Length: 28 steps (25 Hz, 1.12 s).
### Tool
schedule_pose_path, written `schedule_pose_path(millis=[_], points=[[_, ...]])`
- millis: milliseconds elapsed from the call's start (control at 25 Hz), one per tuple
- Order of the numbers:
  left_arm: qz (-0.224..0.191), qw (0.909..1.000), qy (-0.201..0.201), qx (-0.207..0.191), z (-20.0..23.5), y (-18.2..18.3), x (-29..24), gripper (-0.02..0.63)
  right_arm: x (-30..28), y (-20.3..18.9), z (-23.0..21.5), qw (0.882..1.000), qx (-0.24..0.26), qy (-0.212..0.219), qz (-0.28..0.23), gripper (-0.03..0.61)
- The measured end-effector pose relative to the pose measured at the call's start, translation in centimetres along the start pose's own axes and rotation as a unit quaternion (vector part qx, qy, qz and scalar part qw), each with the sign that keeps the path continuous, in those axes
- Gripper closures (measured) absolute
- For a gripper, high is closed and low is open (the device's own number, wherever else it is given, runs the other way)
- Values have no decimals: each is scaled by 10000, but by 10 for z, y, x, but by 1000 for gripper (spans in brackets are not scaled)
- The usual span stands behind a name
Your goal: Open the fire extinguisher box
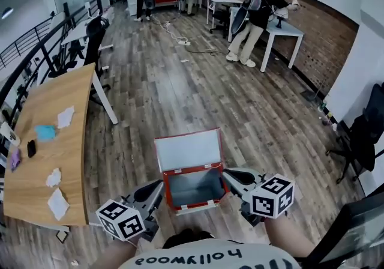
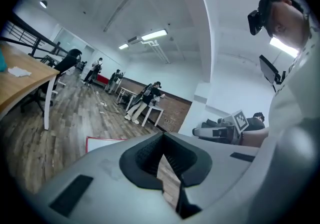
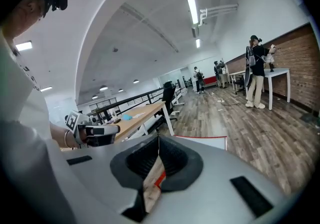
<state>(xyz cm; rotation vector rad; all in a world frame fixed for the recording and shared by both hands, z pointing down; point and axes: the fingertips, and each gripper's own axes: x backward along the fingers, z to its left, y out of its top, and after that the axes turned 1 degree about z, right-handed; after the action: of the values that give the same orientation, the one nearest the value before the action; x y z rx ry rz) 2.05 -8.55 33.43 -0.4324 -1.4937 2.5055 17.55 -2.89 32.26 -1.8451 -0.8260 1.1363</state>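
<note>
Both jaw pairs are closed, pad against pad, with nothing held. The left gripper [image 1: 159, 186] and right gripper [image 1: 228, 173] flank a red metal fire extinguisher box [image 1: 189, 149] that stands on the wood-plank floor [image 1: 180, 93] directly below the operator. Each gripper tip sits just beside a side wall of the box; contact cannot be confirmed.

The box is open: its grey-lined lid stands raised at the far edge, and its grey interior is exposed.

A long wooden table [image 1: 66, 160] with white legs stands left of the box and well apart from it. It carries white papers [image 1: 58, 203] and a blue cloth [image 1: 45, 132]. A black office chair [image 1: 95, 33] stands beyond the table.

Farther off, a person [image 1: 255, 18] leans at a white table [image 1: 282, 29] beside the brick wall [image 1: 327, 45]. A cable [image 1: 192, 48] lies on the floor there.
</note>
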Motion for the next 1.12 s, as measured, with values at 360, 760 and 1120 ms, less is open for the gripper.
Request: schedule_pose_path(millis=[360,760,1120], points=[[751,9966,342,-78,-19,-43,-18,607,-10,-51,3,9981,53,185,585,568],[1076,9916,683,-225,-12,-66,-9,607,-15,-70,-2,9964,125,152,825,569],[1168,9900,755,-243,-3,-74,-6,607,-23,-72,-5,9960,99,145,876,569]])
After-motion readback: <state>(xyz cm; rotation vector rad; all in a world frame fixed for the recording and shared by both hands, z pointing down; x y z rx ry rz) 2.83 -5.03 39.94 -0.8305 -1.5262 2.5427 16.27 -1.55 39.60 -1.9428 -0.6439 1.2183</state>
